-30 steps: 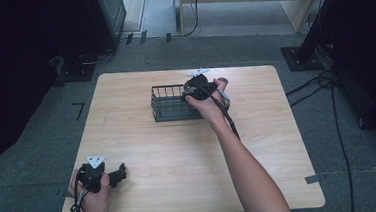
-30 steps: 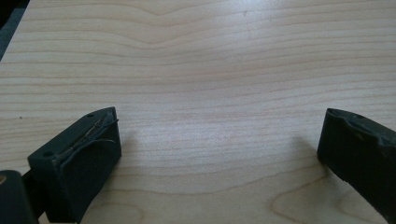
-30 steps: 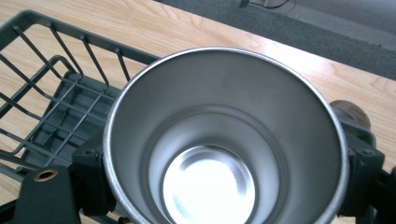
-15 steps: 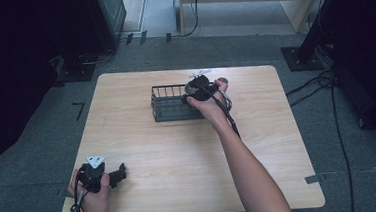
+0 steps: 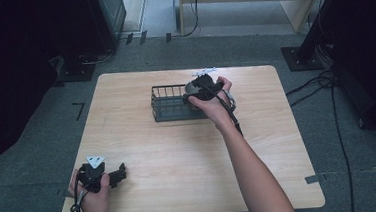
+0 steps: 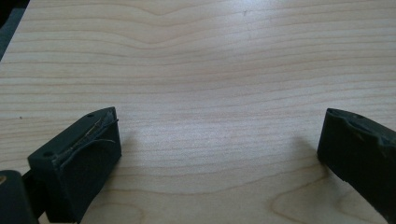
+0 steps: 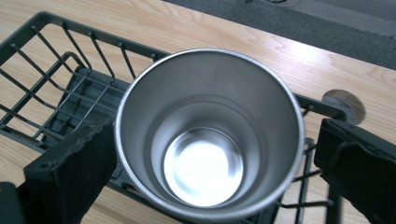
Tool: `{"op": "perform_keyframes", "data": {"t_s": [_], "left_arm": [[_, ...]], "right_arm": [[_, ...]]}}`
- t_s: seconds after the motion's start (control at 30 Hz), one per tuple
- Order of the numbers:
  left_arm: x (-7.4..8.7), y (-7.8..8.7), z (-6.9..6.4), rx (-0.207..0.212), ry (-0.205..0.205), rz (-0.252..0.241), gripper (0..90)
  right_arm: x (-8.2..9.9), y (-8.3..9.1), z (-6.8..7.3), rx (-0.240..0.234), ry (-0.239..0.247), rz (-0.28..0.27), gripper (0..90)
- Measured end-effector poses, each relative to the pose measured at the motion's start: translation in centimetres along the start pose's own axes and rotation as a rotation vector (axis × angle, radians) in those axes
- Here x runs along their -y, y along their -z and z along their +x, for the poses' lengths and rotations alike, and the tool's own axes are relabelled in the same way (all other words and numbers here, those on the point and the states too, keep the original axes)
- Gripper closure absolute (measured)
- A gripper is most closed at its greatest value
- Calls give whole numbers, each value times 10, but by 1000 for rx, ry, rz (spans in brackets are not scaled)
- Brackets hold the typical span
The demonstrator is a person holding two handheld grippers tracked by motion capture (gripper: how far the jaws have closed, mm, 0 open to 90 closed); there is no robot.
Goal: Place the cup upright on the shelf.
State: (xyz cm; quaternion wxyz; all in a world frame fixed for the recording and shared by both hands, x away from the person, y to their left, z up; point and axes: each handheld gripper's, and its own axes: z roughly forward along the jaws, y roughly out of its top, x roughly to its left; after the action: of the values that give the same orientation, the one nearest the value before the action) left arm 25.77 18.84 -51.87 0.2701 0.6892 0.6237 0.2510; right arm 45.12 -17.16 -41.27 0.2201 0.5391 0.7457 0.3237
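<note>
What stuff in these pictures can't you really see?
- Metal cup: in the high view the right hand and right tongs cover it.
- Wire basket: its right end is behind that hand; in the right gripper view the cup hides its middle.
- Left tongs: picture edges cut off both jaws.
- Cup's bottom: glare whites it out.

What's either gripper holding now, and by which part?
Nothing. The right gripper has just opened around the cup in the basket; the left gripper is open over bare table.
</note>
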Motion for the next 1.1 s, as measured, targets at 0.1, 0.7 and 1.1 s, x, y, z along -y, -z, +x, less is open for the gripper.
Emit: {"op": "perform_keyframes", "data": {"t_s": [0.1,0.7,1.1], "left_arm": [[0,0,0,0,0,0,0],[0,0,0,0,0,0,0],[0,0,0,0,0,0,0]], "right_arm": [[2,6,-3,2,-4,-14,0],[29,38,-27,7,-22,-65,0],[50,60,-47,21,-35,-86,0]]}}
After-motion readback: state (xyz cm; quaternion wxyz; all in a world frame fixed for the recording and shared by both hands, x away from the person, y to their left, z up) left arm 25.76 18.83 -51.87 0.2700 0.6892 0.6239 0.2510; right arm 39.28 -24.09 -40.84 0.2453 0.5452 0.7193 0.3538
